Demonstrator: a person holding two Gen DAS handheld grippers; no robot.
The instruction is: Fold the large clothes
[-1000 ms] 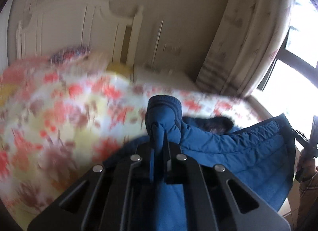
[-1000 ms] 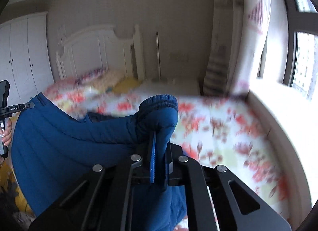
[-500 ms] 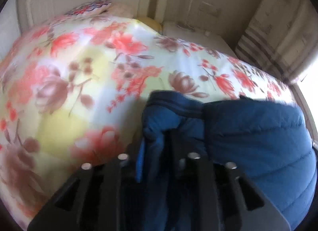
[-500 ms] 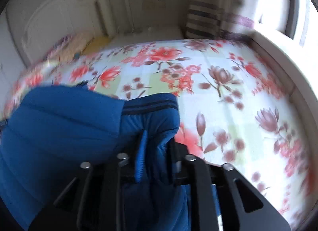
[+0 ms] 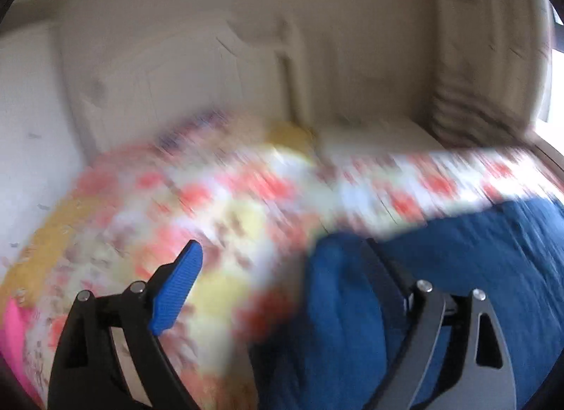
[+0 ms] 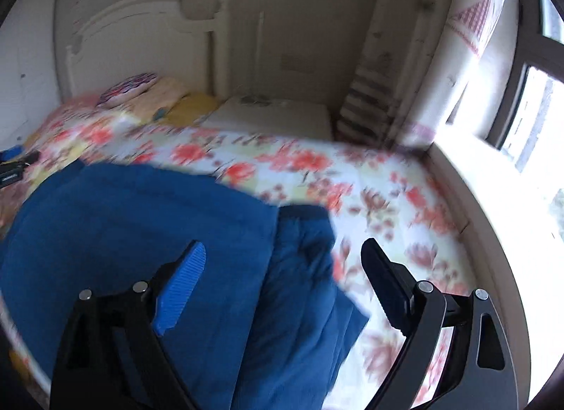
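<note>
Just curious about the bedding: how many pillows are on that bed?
2 that I can make out: a purple patterned pillow by the headboard, and a pale yellow pillow beside it. Others may be hidden.

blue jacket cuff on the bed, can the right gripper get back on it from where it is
Probably yes. The right gripper has its jaws opening with the cuff of the blue jacket lying just ahead between the fingers, on the floral bedspread, nothing covering it.
</note>
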